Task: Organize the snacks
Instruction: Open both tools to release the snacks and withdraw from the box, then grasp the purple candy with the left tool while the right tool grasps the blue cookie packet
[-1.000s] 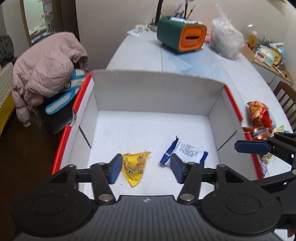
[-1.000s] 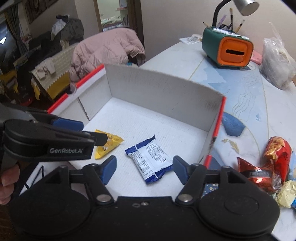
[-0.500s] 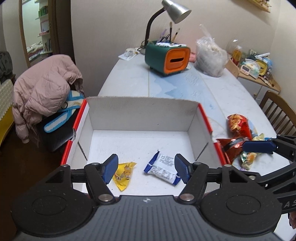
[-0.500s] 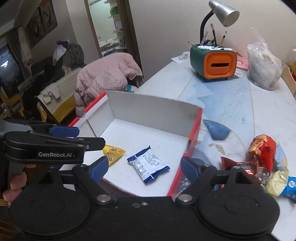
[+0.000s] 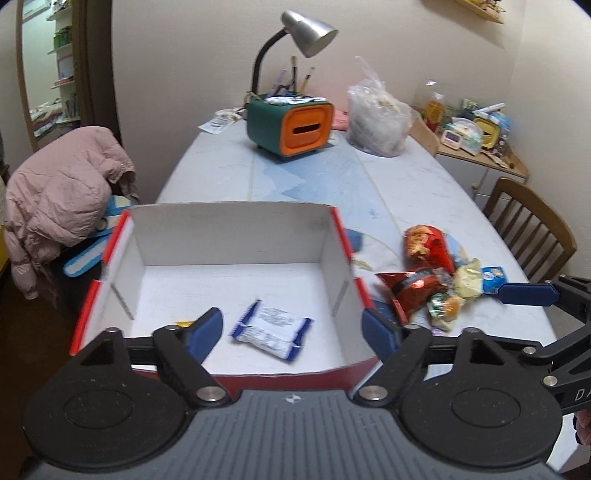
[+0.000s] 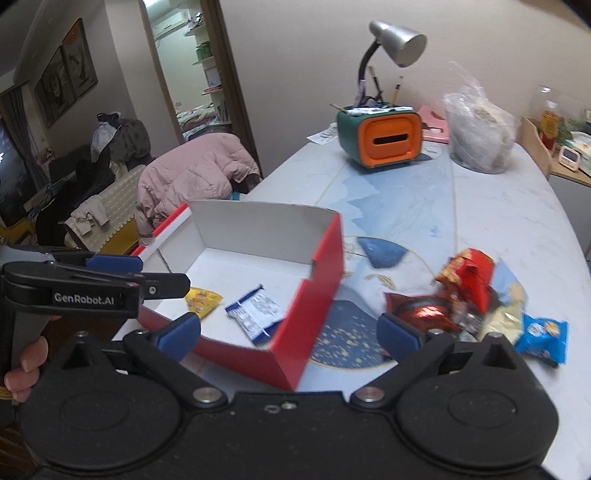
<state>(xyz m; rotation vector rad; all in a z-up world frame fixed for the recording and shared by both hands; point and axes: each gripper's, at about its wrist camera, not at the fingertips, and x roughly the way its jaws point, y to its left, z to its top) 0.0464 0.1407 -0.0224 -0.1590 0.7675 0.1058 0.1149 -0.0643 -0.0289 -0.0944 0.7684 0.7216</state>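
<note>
While two packets, blue-white [image 5: 271, 332] and yellow [image 6: 201, 301], already lie in the box [image 5: 236, 227], the snack pile [image 6: 476, 306] waits on the table right of it; both the left gripper [image 5: 293, 330] and right gripper [image 6: 290, 334] gape wide, empty.

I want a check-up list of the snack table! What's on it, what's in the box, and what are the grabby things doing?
Surface: pale table with blue patterns.
Job's things: red-and-white box holding a blue-white packet and a yellow packet; snack pile beside the box, to its right.
Clutter: green-orange organizer, desk lamp, clear plastic bag.
Grippers: left tool open, empty; right tool open, empty.
Cables: nothing seen.
Surroundings: pink jacket, wooden chair, cluttered side shelf.
</note>
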